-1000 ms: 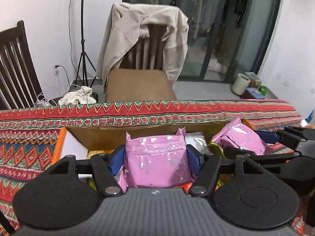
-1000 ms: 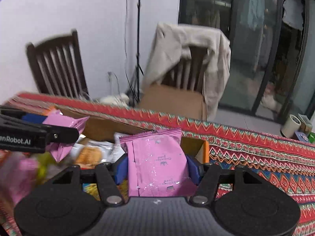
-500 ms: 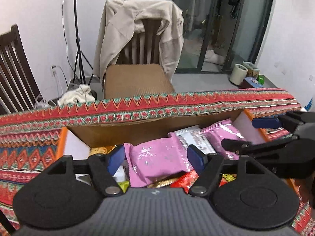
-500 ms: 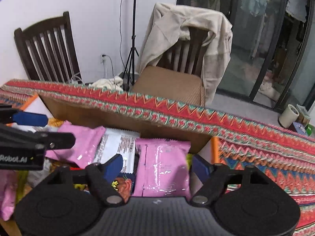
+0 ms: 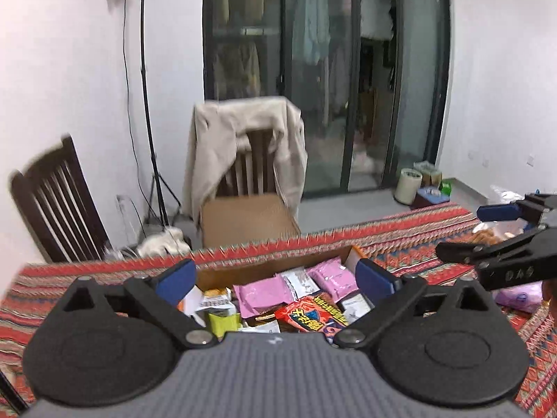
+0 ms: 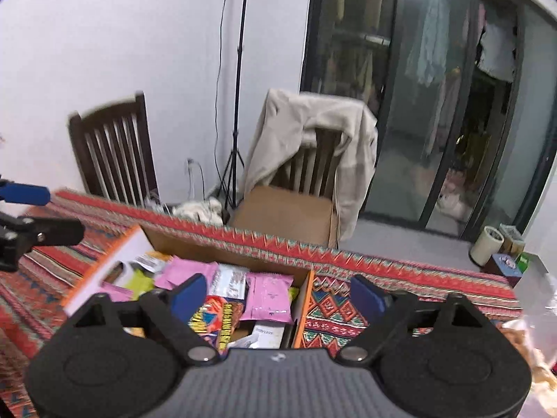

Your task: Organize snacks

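Now, in the left wrist view, the left gripper (image 5: 275, 278) has just been spreading its jaws and stands wide with nothing between its blue pads, raised above an open cardboard box (image 5: 243, 271) that sits on a worktop (image 5: 410, 240) draped in a red, zigzag-woven cloth. Inside the box lie flat, glossy snack packets in a loose heap: a pink packet (image 5: 263, 294) with its long axis running left to right, a second pink packet (image 5: 332, 277) angled toward the far right corner, and a crinkled red packet (image 5: 310, 315) lying nearest the camera. At the right edge the right gripper (image 5: 501, 230) shows from the side, over the cloth beside the box. Beyond the worktop a slatted wooden chair (image 5: 254, 174) carries a limp beige jacket (image 5: 212, 160). In the right wrist view, the right gripper (image 6: 278, 294) has likewise just been opening and is empty and wide, above the box's right end with its orange-edged wall (image 6: 301, 304). A pink packet (image 6: 268, 297) lies flat there, long axis pointing away from the camera, beside a white packet (image 6: 229, 282). The left gripper (image 6: 34, 216) reaches in from the left edge.
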### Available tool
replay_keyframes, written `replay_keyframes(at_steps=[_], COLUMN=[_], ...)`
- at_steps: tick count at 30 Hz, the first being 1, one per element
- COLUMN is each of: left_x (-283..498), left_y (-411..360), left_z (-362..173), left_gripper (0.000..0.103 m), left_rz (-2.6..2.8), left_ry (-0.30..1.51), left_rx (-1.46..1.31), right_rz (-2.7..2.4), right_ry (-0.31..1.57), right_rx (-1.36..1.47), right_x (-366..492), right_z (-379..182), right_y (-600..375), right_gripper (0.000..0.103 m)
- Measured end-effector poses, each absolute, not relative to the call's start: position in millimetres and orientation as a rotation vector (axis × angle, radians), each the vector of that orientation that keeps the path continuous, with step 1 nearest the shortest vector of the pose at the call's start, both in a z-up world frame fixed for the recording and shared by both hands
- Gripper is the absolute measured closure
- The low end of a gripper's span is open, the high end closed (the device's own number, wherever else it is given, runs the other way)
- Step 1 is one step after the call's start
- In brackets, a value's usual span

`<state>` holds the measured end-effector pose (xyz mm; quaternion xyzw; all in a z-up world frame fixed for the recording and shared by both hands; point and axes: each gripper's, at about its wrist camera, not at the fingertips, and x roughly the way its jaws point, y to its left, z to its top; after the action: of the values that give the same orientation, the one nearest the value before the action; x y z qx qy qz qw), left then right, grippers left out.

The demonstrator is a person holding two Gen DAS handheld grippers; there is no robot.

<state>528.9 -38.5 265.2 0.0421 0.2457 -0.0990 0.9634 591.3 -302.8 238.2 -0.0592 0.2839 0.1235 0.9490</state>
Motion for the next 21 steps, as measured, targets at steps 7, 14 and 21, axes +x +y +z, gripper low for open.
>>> replay_keyframes(at_steps=[7,14,21], left_x=[404.9,302.4,220.8], left_y=[-42.2,-41.6,-22.9], left_z=[296.7,279.2,242.5], left_gripper=[0.0,0.0,0.0], left_rz=[-0.186,-0.15,-0.147], left_ry=[0.389,0.349,0.324], left_rx=[0.106,0.084,0.045], right_rz=[0.275,0.313,0.332], right_ry=[0.472,0.404,0.366], right_rx=[-0.083,-0.078,-0.086], right_x=[479.4,364.2,269.2], right_z=[292.7,291.5,257.0], right_y=[-334.5,-349.3,-350.9], right_gripper=[0.0,0.0,0.0])
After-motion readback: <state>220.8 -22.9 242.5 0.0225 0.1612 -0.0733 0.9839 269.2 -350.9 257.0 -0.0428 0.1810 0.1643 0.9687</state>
